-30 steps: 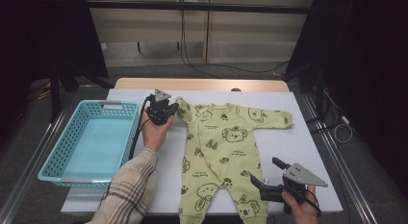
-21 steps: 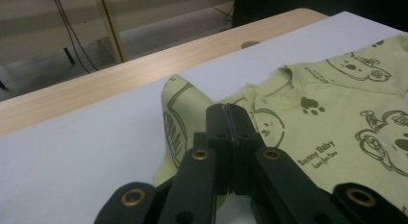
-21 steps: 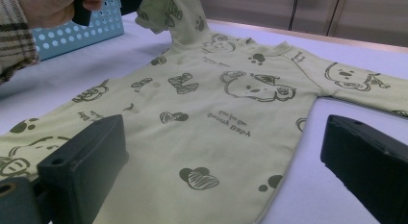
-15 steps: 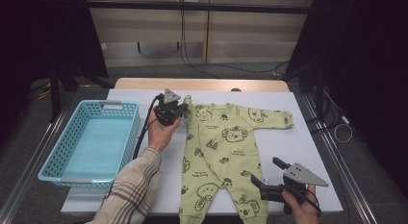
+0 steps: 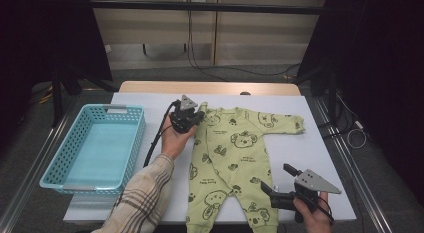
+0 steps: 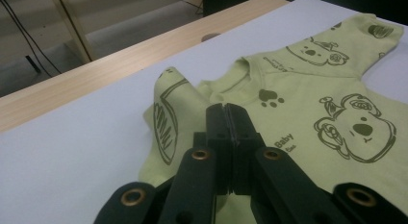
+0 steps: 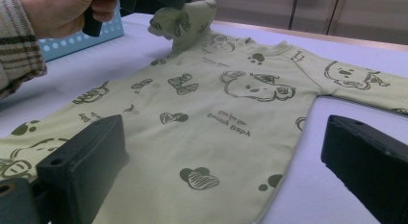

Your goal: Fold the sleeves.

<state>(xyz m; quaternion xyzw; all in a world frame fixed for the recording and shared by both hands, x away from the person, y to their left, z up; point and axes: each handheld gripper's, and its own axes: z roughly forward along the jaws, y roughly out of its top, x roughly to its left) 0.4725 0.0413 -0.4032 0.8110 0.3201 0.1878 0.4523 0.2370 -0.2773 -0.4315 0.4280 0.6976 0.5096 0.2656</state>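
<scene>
Right gripper (image 5: 272, 190): near table edge, jaws apart over romper's (image 5: 235, 158) leg, nothing between them. Romper: spread flat mid-table (image 5: 320, 148), bare white surface at its right. Left gripper (image 5: 197, 117): jaws clamped together on romper's sleeve (image 7: 185, 17), which the right gripper view shows lifted. Blue basket (image 5: 130, 143): left edge.

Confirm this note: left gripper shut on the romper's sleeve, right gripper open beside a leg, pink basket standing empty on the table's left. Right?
One slip: the basket is light blue, not pink, as the high view shows. The rest holds: the left gripper is shut on the romper's sleeve, and the right gripper is open beside a leg.
</scene>
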